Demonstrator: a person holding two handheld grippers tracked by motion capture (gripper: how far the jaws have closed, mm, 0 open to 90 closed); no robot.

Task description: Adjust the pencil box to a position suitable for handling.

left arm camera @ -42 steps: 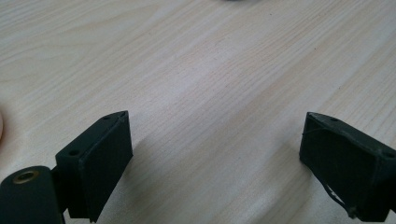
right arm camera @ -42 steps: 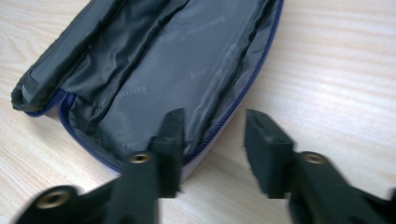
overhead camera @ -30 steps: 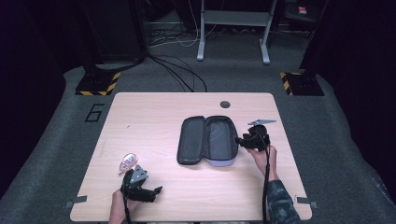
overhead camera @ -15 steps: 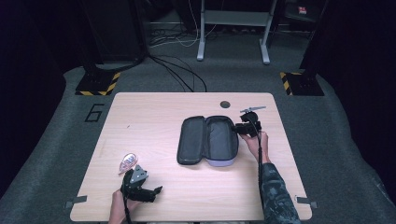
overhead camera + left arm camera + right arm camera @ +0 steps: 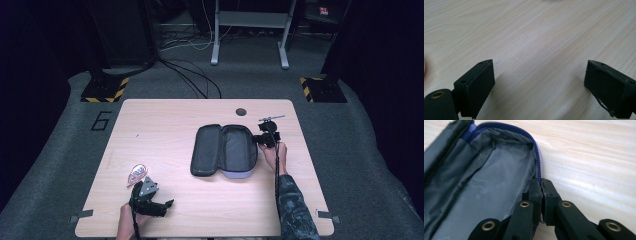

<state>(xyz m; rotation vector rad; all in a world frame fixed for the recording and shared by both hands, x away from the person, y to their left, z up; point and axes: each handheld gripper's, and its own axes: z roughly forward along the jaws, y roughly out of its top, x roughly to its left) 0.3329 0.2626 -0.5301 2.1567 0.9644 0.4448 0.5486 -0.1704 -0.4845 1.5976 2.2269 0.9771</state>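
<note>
Right gripper point(image 5: 541, 185): jaws just closed together, pads pinched, hand mid-right of high view; left gripper point(image 5: 539, 82): jaws wide apart, low over surface, hand at lower left.

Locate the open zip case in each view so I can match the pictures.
High view: the case lies open right of the table's centre, the right claw at its right edge.
Left gripper view: not in it.
Right gripper view: its grey lining spans the left, the claw pinching its zipped rim.
Shared landmark: the pale wooden table.
</note>
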